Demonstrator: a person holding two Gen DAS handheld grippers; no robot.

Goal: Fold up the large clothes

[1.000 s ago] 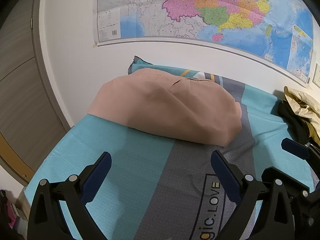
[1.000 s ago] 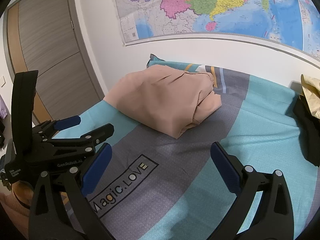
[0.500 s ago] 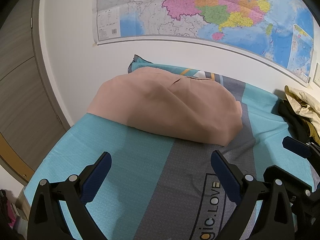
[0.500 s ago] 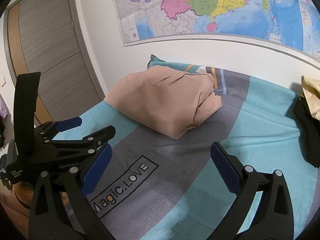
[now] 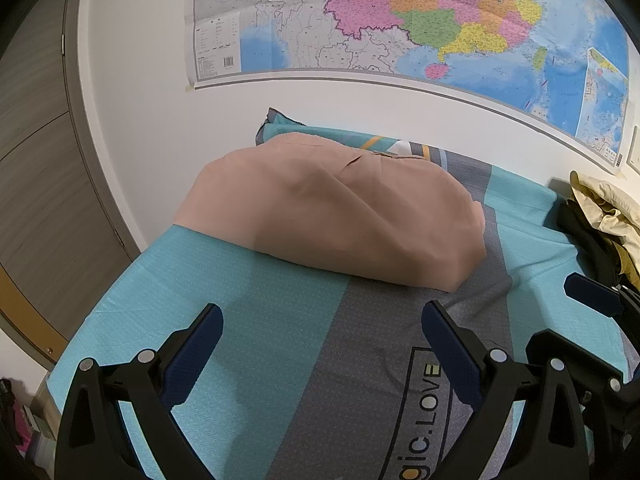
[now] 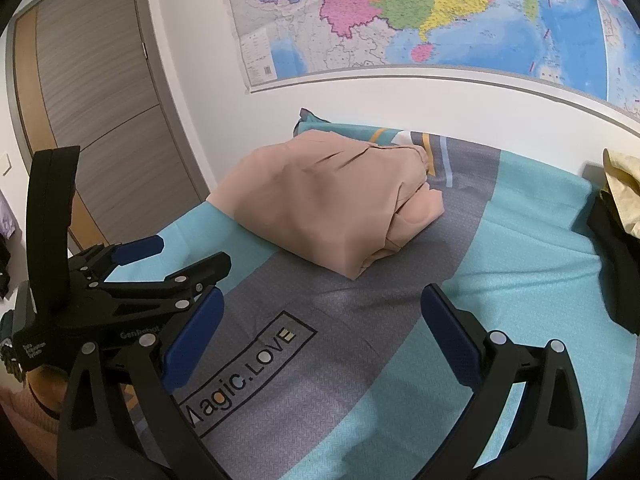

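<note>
A folded peach-pink garment (image 5: pixel 332 216) (image 6: pixel 332 204) lies on the teal and grey bedsheet (image 5: pixel 256 308) (image 6: pixel 520 280), near the wall. Its stacked layers show along the right edge in the right wrist view. My left gripper (image 5: pixel 320 328) hangs open in front of the garment, nothing between its blue pads. My right gripper (image 6: pixel 320 312) is open too, a little back from the garment's near corner. In the right wrist view the left gripper (image 6: pixel 168 256) shows at the left, open. A blue fingertip (image 5: pixel 592 296) of the right gripper shows at the left wrist view's right edge.
A heap of cream and black clothes (image 5: pixel 600 216) (image 6: pixel 616 200) lies at the bed's right end. A large map (image 5: pixel 400 20) hangs on the white wall behind the bed. Wooden wardrobe doors (image 6: pixel 88 92) stand to the left. The sheet bears a "Magic.LOVE" print (image 6: pixel 244 376).
Both grippers have barely drifted, staying open. The garment has not moved.
</note>
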